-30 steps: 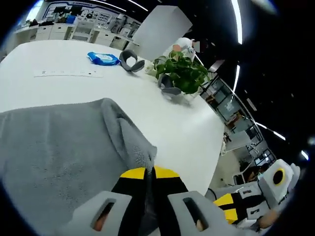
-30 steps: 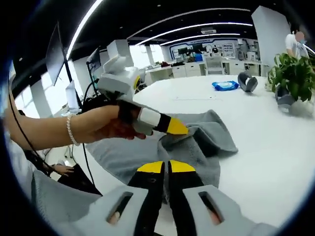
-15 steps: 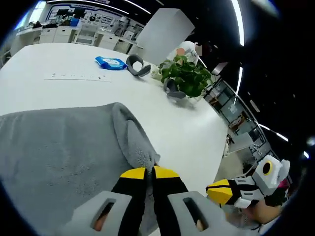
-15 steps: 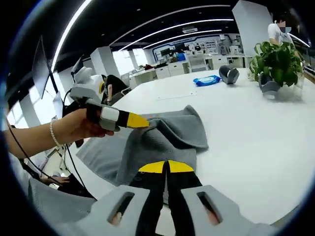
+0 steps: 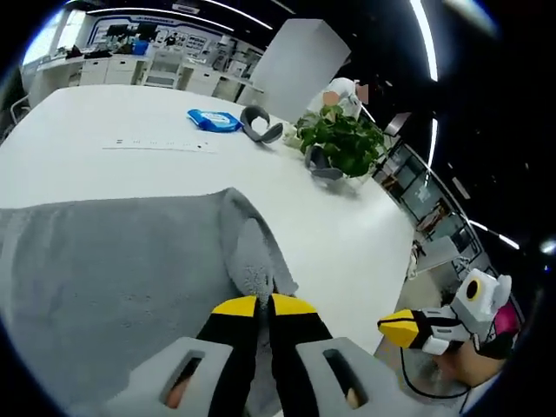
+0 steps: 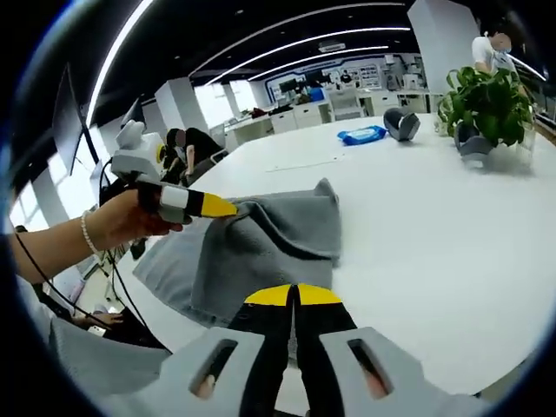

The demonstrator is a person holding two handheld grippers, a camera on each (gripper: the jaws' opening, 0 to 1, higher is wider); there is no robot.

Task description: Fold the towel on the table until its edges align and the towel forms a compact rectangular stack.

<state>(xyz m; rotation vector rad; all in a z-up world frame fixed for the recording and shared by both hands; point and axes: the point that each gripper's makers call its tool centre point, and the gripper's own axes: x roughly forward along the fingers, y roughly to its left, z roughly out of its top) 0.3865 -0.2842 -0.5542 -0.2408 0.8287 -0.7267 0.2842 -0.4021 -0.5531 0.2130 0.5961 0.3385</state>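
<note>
In the right gripper view a person's hand at middle left carries the left gripper, its yellow tips pinching a raised edge of the grey towel, which lies rumpled across the white counter at frame centre; lifting that edge looks like the way to carry one half over the other. At bottom centre the right gripper has its jaws pressed together on the near hem of the towel, likely so both corners travel as a pair. In the left gripper view the towel fills the left and centre, a ridge of cloth running up from the closed jaws. Far off, upper right, sit a blue packet and a potted plant, well apart from the fold.
</note>
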